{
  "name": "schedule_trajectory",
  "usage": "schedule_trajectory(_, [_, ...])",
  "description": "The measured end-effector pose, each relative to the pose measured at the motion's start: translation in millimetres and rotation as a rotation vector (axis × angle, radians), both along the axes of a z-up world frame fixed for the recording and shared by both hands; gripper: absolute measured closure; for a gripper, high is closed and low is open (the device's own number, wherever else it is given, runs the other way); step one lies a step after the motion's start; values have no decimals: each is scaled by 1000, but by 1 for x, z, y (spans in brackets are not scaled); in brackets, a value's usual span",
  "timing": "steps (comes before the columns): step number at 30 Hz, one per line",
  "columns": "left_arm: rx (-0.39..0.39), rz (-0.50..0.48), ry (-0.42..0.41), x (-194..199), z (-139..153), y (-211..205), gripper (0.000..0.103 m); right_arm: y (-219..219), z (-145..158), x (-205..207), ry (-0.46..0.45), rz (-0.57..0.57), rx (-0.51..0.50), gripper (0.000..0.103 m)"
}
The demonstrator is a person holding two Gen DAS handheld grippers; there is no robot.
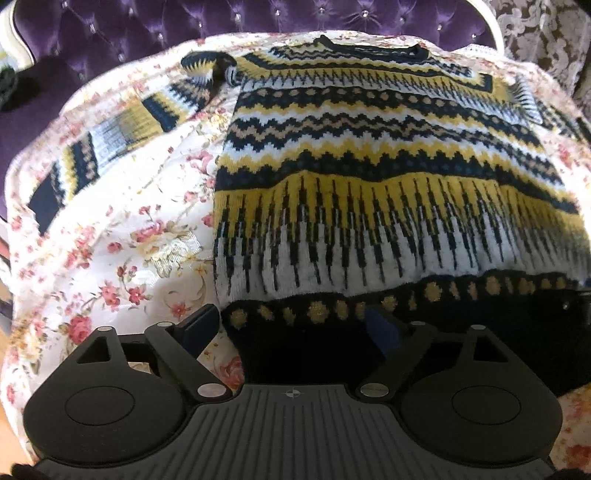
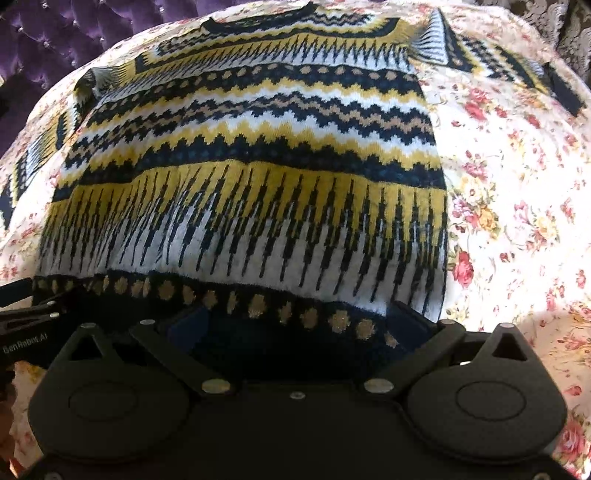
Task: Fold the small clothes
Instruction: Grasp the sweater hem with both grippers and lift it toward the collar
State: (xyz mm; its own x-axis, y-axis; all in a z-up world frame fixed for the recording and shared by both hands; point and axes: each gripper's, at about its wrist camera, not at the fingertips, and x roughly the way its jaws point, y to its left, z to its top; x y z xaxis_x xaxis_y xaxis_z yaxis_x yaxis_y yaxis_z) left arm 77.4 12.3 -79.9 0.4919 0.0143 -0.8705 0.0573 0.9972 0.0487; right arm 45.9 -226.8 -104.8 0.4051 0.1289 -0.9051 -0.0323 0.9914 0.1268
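Left-wrist view showed our left gripper (image 1: pixel 295 325) spread wide over the sweater (image 1: pixel 369 166) hem at six o'clock, our right gripper (image 2: pixel 295 317) likewise apart; spread flat on the floral cloth (image 1: pixel 122 240), the knit looked soft, thick, floppy, best pinched at hem corners.

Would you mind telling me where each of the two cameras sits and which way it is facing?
Left wrist: on the left gripper, angled down at the sweater's hem corner; its own open fingers show.
Right wrist: on the right gripper, angled down at the opposite hem corner; its own open fingers and, at the frame's left, part of the other gripper show.
Shared: the sweater lying flat on the floral cloth, purple tufted upholstery behind.
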Motion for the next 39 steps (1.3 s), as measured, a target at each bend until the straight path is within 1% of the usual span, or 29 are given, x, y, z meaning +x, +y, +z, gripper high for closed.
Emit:
schedule_trajectory(2, [-13,-13,16,2,4,2,17,0,0,2,25,26,2,0])
schedule_trajectory(5, [-13,-49,33,2,15,1,18,1,6,6,75,102,-3,0])
schedule_trajectory(8, [-37,-101,23,4,39,0,18,-8,21,9,118,160,70,1])
schedule_trajectory(10, [-73,-126,4,6,58,3,18,-18,42,12,107,182,120,1])
schedule_trajectory(11, [-86,-137,-17,8,69,3,18,-25,54,13,83,187,132,1])
schedule_trajectory(12, [-92,-144,-38,11,79,4,18,-33,69,14,40,187,136,1])
schedule_trajectory(15, [-92,-158,-124,25,107,2,18,-56,104,21,-102,152,95,1])
schedule_trajectory(16, [-83,-154,-154,30,114,1,18,-63,113,26,-147,138,58,1])
schedule_trajectory(18, [-63,-130,-227,43,124,-3,18,-79,124,41,-208,101,-32,2])
schedule_trajectory(20, [-42,-110,-282,57,128,-9,18,-99,125,61,-244,39,-120,9])
schedule_trajectory(21, [-34,-96,-299,64,128,-12,18,-109,122,73,-253,15,-151,18])
schedule_trajectory(22, [-33,-84,-313,71,127,-16,18,-120,119,83,-260,-7,-169,22])
schedule_trajectory(24, [-31,-59,-333,87,121,-23,18,-146,108,107,-273,-68,-209,22])
schedule_trajectory(27, [-21,-39,-345,106,104,-36,18,-185,85,137,-279,-179,-221,21])
schedule_trajectory(30, [-10,-35,-328,119,84,-42,18,-220,59,163,-271,-276,-253,20])
schedule_trajectory(32, [-25,-26,-311,125,73,-38,18,-242,44,174,-279,-341,-261,20])
schedule_trajectory(35, [-40,8,-275,135,55,-37,18,-265,33,180,-301,-391,-259,20])
schedule_trajectory(39, [-40,40,-233,144,32,-32,18,-275,22,190,-304,-412,-262,21])
